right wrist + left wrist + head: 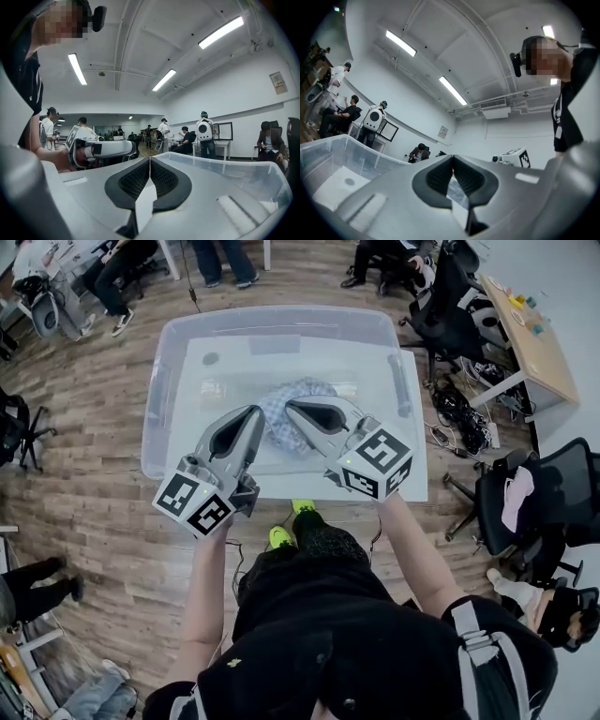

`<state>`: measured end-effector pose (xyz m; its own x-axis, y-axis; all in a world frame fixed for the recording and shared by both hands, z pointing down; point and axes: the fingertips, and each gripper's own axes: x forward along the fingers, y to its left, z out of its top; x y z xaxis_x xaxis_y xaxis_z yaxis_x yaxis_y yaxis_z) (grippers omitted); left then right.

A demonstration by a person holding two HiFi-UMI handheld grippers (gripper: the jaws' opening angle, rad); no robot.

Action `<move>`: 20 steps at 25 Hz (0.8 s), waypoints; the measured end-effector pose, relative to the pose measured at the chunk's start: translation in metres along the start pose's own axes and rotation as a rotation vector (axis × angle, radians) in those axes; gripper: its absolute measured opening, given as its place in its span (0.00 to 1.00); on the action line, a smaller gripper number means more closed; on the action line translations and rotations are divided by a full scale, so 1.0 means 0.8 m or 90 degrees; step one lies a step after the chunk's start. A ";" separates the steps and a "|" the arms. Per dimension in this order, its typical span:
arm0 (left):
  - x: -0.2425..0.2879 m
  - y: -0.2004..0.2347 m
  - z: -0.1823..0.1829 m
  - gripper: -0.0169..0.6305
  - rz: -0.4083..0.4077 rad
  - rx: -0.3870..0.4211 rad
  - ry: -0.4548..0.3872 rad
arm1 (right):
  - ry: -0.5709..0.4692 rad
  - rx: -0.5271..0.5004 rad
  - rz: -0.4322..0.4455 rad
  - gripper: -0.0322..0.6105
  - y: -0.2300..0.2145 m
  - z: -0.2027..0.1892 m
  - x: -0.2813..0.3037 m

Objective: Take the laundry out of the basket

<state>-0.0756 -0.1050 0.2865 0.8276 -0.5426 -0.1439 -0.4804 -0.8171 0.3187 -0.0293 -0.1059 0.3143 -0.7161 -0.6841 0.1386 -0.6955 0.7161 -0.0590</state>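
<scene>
Your left gripper (257, 412) and right gripper (290, 405): fingers pressed together on both, tips near each other over crumpled blue-white patterned cloth (307, 390) inside clear plastic bin (155, 390).

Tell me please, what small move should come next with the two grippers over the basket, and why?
Probably open the jaws first, before lowering. The left gripper and the right gripper hover over the patterned laundry in the clear basket. Both have their jaws shut with nothing between them, so neither could take the cloth yet.
</scene>
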 end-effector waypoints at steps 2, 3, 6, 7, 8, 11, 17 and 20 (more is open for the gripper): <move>0.011 0.010 0.003 0.03 0.004 0.001 -0.003 | 0.003 0.001 0.004 0.05 -0.013 0.001 0.007; 0.019 0.015 0.003 0.03 0.005 0.001 -0.004 | 0.005 0.000 0.005 0.05 -0.021 0.001 0.010; 0.038 0.028 0.000 0.03 0.005 0.002 -0.002 | 0.011 0.001 0.009 0.05 -0.041 0.000 0.019; 0.045 0.034 -0.002 0.03 0.007 0.002 -0.002 | 0.014 -0.001 0.012 0.05 -0.047 -0.001 0.022; 0.052 0.039 -0.006 0.03 0.009 0.002 -0.001 | 0.019 -0.002 0.017 0.05 -0.053 -0.004 0.026; 0.071 0.055 -0.020 0.03 0.013 -0.001 0.008 | 0.045 0.003 0.034 0.07 -0.072 -0.019 0.039; 0.092 0.091 -0.048 0.03 0.036 -0.013 0.003 | 0.129 0.005 0.065 0.23 -0.105 -0.072 0.068; 0.095 0.113 -0.064 0.03 0.061 -0.018 0.011 | 0.194 0.022 0.077 0.37 -0.123 -0.115 0.086</move>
<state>-0.0410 -0.2100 0.3527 0.7828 -0.6149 -0.0957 -0.5496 -0.7553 0.3570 -0.0048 -0.2105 0.4208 -0.7471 -0.5174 0.4173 -0.6114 0.7812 -0.1260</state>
